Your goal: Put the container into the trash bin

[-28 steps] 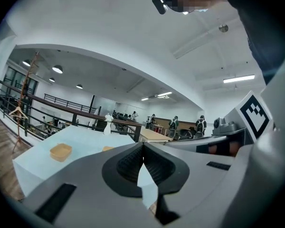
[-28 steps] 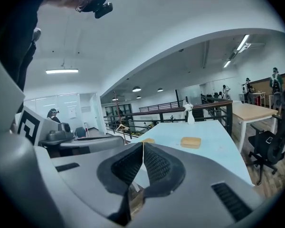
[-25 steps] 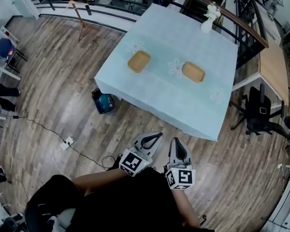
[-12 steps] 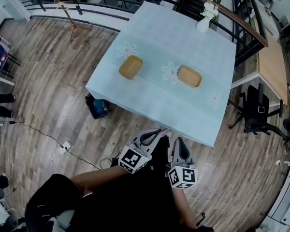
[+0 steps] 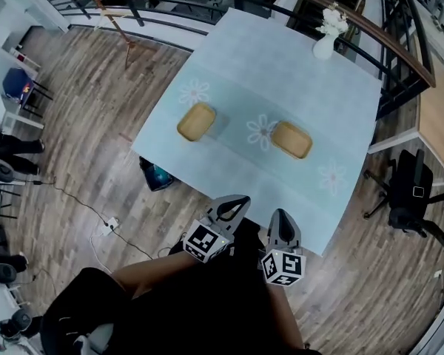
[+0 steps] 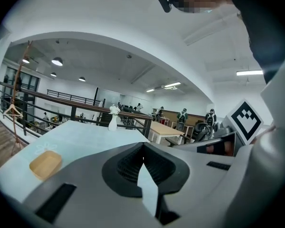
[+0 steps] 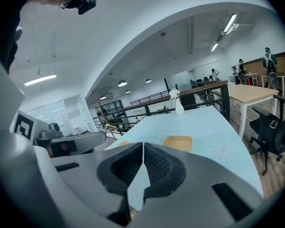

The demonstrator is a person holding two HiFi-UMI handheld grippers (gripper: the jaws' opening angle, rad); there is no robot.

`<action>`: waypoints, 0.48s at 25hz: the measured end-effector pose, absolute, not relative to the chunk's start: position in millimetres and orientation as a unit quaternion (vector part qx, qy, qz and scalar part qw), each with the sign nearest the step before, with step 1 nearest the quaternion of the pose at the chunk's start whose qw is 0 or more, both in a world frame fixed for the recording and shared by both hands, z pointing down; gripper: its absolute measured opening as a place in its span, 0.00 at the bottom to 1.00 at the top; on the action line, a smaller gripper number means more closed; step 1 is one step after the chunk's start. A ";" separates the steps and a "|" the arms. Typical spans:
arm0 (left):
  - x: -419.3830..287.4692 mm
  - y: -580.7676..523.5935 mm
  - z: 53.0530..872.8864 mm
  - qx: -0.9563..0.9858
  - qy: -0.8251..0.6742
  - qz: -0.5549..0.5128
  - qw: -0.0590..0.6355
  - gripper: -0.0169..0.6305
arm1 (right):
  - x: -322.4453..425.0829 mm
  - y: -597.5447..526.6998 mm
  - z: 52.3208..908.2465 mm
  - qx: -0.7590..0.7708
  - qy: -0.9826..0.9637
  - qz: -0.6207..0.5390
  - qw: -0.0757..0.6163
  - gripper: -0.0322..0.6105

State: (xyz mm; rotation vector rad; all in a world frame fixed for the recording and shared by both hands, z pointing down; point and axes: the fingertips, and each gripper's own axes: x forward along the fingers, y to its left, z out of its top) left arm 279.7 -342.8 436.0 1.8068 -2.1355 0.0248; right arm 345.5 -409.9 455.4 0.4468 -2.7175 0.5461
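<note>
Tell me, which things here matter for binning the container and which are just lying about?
For the job: left tan container, right tan container (either may be meant), trash bin, left gripper, right gripper, both shut, empty.

Just lying about: white vase, office chair, power strip.

We find the left container [image 5: 196, 121] and right container [image 5: 291, 139] on the desk [image 5: 281, 72], vase [image 5: 325, 44] behind, trash bin [image 5: 157, 176] on the floor [image 5: 89, 139] leftward.
</note>
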 end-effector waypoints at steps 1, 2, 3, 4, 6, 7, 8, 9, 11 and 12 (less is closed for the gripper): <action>274.9 -354.5 439.2 0.634 -0.753 0.011 0.175 0.05 | 341.1 -421.1 461.4 0.153 -0.953 0.195 0.171 0.10; 269.3 -366.0 441.0 0.632 -0.755 0.013 0.177 0.05 | 336.6 -432.4 467.0 0.150 -0.953 0.198 0.175 0.10; 263.0 -377.4 441.9 0.628 -0.758 0.014 0.177 0.05 | 332.4 -444.5 472.0 0.148 -0.952 0.201 0.179 0.10; 255.9 -388.7 442.6 0.623 -0.762 0.015 0.177 0.05 | 328.7 -457.3 476.9 0.149 -0.951 0.202 0.183 0.10; 240.2 -410.0 445.8 0.607 -0.774 0.013 0.179 0.05 | 322.8 -485.1 487.3 0.157 -0.948 0.203 0.190 0.10; 232.9 -419.6 448.1 0.599 -0.780 0.010 0.181 0.05 | 320.2 -498.8 493.0 0.162 -0.945 0.205 0.194 0.10; 226.9 -428.4 450.8 0.593 -0.784 0.008 0.184 0.05 | 317.5 -511.2 499.3 0.165 -0.943 0.207 0.200 0.11; 222.5 -436.2 453.8 0.588 -0.787 0.007 0.187 0.05 | 314.6 -522.1 506.2 0.164 -0.942 0.209 0.206 0.11; 217.1 -449.5 460.6 0.584 -0.788 0.009 0.193 0.05 | 307.2 -541.2 521.8 0.160 -0.938 0.213 0.221 0.11; 215.1 -455.2 464.1 0.583 -0.788 0.011 0.197 0.05 | 302.8 -550.5 530.6 0.159 -0.937 0.212 0.229 0.11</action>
